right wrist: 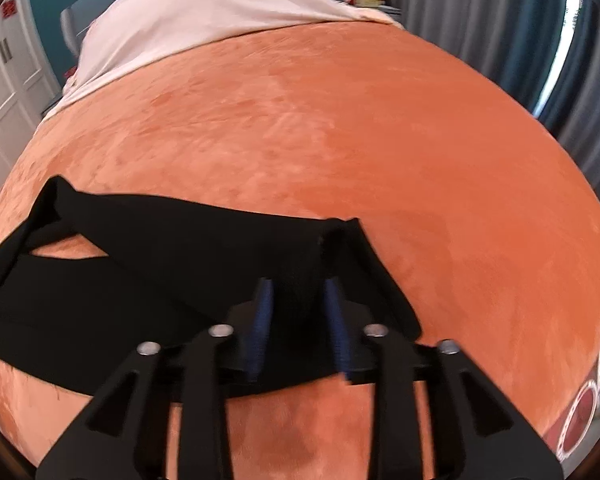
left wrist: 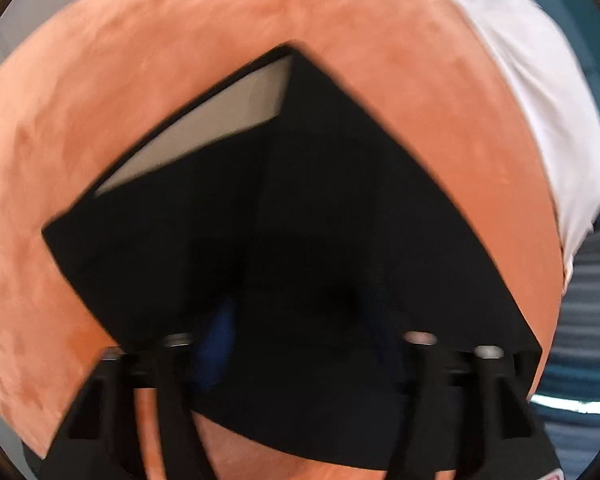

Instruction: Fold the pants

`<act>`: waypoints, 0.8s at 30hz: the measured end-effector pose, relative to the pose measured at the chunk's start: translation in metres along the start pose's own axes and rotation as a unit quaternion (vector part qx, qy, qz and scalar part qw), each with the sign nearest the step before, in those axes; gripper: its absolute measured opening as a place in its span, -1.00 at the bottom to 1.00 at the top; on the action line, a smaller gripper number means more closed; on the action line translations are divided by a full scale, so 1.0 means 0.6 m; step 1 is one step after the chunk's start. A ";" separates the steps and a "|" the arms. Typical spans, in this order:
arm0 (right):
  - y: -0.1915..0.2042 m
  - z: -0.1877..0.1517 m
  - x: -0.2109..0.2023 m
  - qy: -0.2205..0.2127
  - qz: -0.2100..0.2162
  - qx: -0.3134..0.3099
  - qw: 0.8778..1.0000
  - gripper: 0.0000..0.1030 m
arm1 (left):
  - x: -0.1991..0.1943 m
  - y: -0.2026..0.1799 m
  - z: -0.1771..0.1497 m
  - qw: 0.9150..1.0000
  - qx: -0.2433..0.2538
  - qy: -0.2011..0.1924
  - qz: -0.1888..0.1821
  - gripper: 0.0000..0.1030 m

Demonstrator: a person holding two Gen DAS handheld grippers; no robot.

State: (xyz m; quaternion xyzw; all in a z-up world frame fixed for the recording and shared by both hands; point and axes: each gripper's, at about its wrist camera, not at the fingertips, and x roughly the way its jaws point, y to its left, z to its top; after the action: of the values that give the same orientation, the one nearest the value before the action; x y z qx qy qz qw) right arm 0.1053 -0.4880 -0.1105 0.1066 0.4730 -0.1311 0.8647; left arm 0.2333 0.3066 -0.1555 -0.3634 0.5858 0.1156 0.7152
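I've got the black pants [right wrist: 148,264] lying across the orange bed cover [right wrist: 340,140], and both grippers are down on them. My right gripper [right wrist: 296,316] sits at one end of the cloth, its blue pads [right wrist: 260,320] standing a little apart with a raised ridge of fabric between them; the pads don't look pressed tight, so I judge I'm letting go, not pinching. Over on the left, my left gripper [left wrist: 300,344] hovers low over a flat, squared-off panel of the pants [left wrist: 300,200], with a pale lining [left wrist: 204,128] showing where the top layer is turned back. The view is blurred and dark there, so I can't tell how wide those jaws stand or whether cloth sits in them. To do this step well, I think I should release cleanly, let the fold settle flat, then draw away without dragging the layer. At the far left of the right-hand view the cloth twists and leaves a gap showing the cover, and that wants smoothing. The fabric looks thin, matte and limp, likely to slide; the cover looks plush and velvety, which should grip it. A white sheet [right wrist: 204,12] lies rumpled beyond.
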 end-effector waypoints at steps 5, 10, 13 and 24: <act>-0.004 -0.029 -0.073 -0.053 -0.005 0.045 0.998 0.36 | -0.095 -0.023 0.011 0.997 0.060 -0.020 -0.044 -0.57; 0.010 -0.071 -0.145 -0.083 0.024 0.064 0.994 0.36 | -0.253 -0.036 -0.001 0.984 0.162 -0.058 -0.047 -0.57; 0.023 -0.097 -0.164 -0.081 0.031 0.061 0.994 0.54 | -0.261 -0.004 -0.023 0.978 0.198 -0.060 0.038 -0.54; 0.033 -0.159 -0.129 -0.021 0.079 0.105 0.991 0.58 | -0.170 0.028 -0.127 0.954 0.182 -0.107 0.211 -0.48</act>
State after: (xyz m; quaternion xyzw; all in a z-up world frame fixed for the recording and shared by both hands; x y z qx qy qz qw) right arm -0.0038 -0.4304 -0.0947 0.2309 0.4280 -0.1134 0.8664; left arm 0.1364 0.2950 -0.0714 -0.0810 0.5799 0.1938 0.7872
